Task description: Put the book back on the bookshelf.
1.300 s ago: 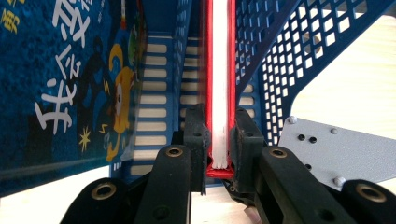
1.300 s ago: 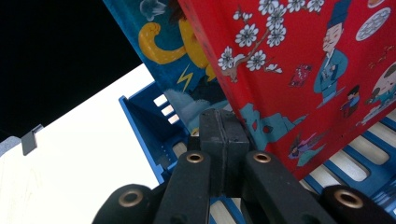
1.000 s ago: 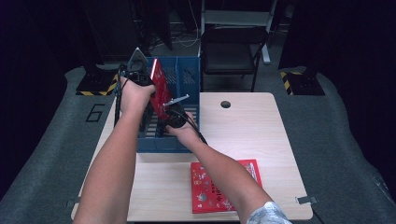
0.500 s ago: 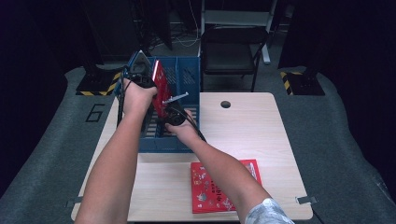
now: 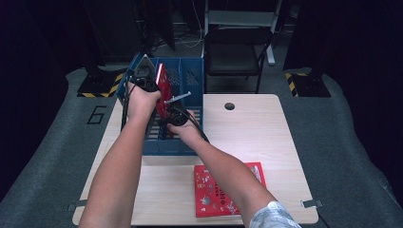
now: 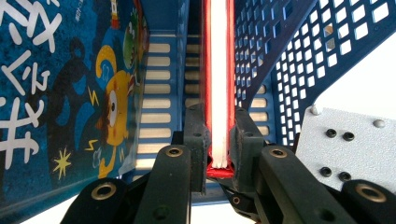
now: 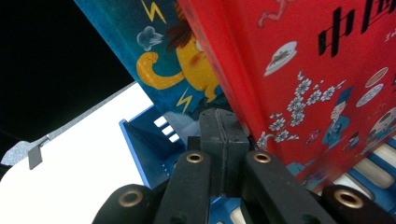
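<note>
One red book clamped edge-on between my left fingers, over the blue rack.

My left gripper (image 6: 218, 140) has its fingers (image 6: 195, 135) pressed on both covers of the red book (image 6: 218, 70), its white page edge running up between them, upright above a slot of the blue rack (image 5: 190, 85) on the tabletop (image 5: 266, 137). My right gripper (image 7: 225, 126) has its fingers together with nothing between them, tips just beside the red cover's lower edge. A blue book (image 6: 70, 93) stands in the neighbouring slot. Another red book (image 5: 209, 190) lies flat near the tabletop's front edge.
</note>
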A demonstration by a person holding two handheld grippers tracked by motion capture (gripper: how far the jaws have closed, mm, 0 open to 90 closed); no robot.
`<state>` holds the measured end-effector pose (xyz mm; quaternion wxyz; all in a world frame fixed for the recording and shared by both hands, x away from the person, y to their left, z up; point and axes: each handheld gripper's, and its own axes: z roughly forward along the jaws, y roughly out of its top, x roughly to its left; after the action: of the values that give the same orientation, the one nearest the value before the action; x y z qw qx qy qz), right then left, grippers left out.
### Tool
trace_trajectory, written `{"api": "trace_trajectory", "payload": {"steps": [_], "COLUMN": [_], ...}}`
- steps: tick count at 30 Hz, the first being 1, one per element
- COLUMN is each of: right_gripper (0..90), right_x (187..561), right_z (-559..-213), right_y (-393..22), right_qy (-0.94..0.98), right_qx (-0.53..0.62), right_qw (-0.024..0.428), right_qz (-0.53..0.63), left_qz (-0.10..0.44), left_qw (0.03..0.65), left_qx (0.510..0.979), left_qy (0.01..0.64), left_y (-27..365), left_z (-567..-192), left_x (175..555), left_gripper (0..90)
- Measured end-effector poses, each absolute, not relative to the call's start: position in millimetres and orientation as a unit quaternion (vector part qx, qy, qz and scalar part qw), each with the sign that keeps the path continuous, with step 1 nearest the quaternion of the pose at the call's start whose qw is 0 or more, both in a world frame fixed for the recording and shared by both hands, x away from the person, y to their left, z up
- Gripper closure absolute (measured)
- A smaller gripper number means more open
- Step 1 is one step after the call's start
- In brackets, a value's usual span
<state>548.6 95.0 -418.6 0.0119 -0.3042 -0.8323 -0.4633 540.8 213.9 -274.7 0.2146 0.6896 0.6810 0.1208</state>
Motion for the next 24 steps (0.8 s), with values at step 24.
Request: {"api": "trace_trajectory", "payload": {"steps": [24], "right_gripper": [90.0], "right_x": [555.0], "right_z": [-410.8], "right_y": [98.0], "right_qy": [-0.83], "right_qx": [-0.308], "right_qw": [0.009], "right_qz": [-0.465], "left_qz": [0.144], "left_qw": [0.215], "left_qx": [0.678], "left_qy": [0.688], "left_y": [208.7], "left_z": [-281.3], "left_x": [548.4], "left_gripper": [79.5]}}
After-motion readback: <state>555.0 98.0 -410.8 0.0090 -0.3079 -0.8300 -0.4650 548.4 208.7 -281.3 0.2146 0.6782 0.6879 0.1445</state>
